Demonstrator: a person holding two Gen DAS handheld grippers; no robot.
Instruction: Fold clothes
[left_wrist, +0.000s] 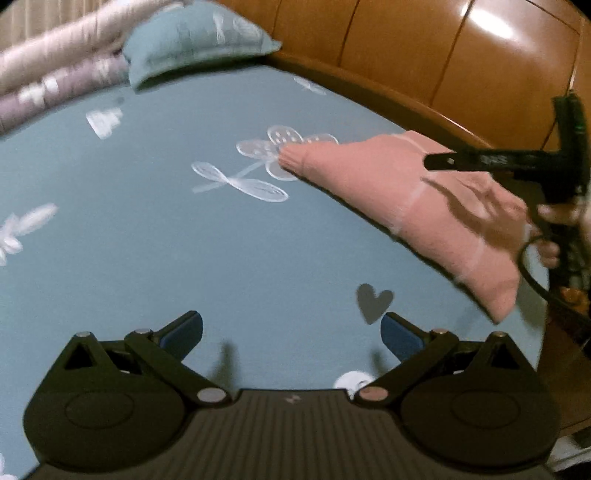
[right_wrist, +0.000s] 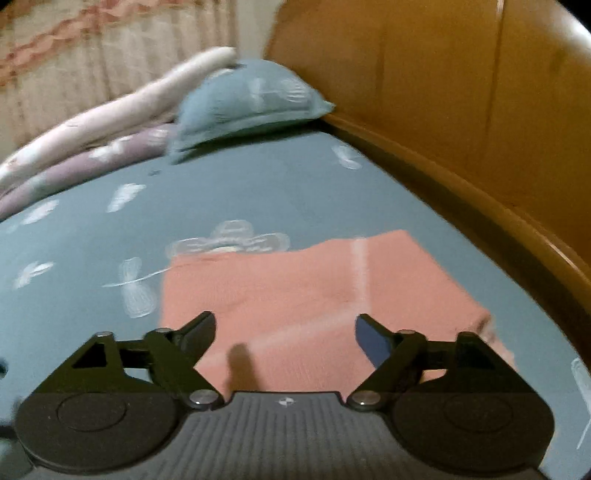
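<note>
Pink garment (right_wrist: 295, 295), knitted by the look, already folded into a flat oblong on the bed sheet (left_wrist: 184, 258), near the wooden bed frame (left_wrist: 369, 99) and well apart from the pillow (left_wrist: 192, 37) and the rolled quilts (left_wrist: 55, 74) at the far end. Pale stripes across it, faint in both views.

Probably light, soft and limp: no stiffness to hold a shape, layers likely to slide apart or sag if lifted by a single point. Knit surface likely to give good friction against rubber pads, so little risk of slipping out. Best taken at a corner or along a folded edge, all layers pinched together, ideally at two corners at once to keep the stack flat.

Long axis in the left wrist view from the narrow end near the white flower print (left_wrist: 273, 155) out to the wider end at the bed's near edge, roughly along the frame. In the right wrist view, running away from the camera, near end under the tool.

Left gripper (left_wrist: 291, 332) over bare sheet, jaws wide, nothing between. Right gripper (right_wrist: 284, 336) above the near end of the garment, jaws wide too, pads clear of the cloth, nothing held. Part of a hand (left_wrist: 554, 229) seen on the right tool's handle.
</note>
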